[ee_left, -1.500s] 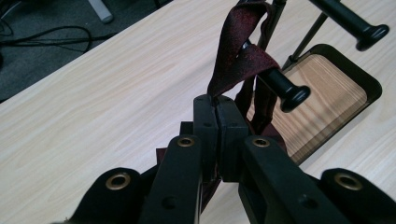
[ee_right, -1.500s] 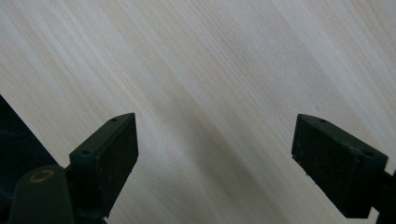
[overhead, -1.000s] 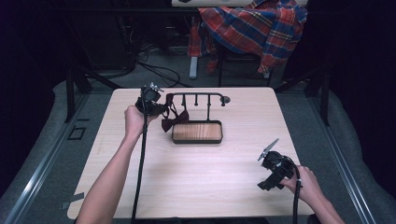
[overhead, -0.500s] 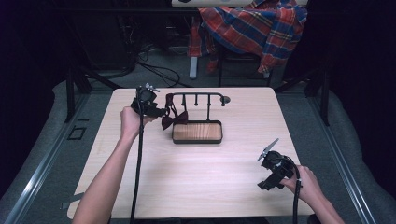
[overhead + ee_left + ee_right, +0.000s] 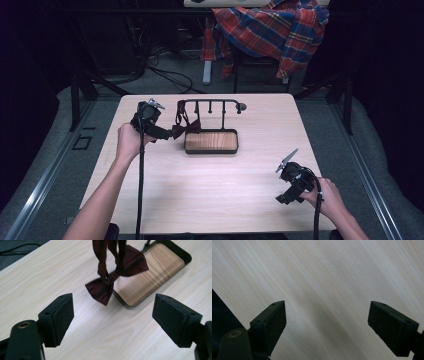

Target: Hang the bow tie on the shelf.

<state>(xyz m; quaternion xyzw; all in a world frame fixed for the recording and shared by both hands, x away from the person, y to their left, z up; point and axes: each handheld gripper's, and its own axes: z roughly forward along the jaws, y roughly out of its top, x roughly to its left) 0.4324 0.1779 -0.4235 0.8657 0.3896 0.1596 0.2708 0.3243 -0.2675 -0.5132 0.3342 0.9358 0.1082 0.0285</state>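
Left gripper view: your left gripper (image 5: 112, 315) is gaping wide, gripping nothing — the dark red bow tie (image 5: 105, 287) is hanging just ahead of the jaws, between them, strap looped on the black stand (image 5: 210, 105) over its wood tray (image 5: 210, 141). You're likely lining up a grab; next you're needing to push forward and close on the bow. Your right gripper (image 5: 327, 322) is idling, spread wide over bare pale wood table (image 5: 225, 190) — dark room, plaid cloth (image 5: 270, 25) draped behind.
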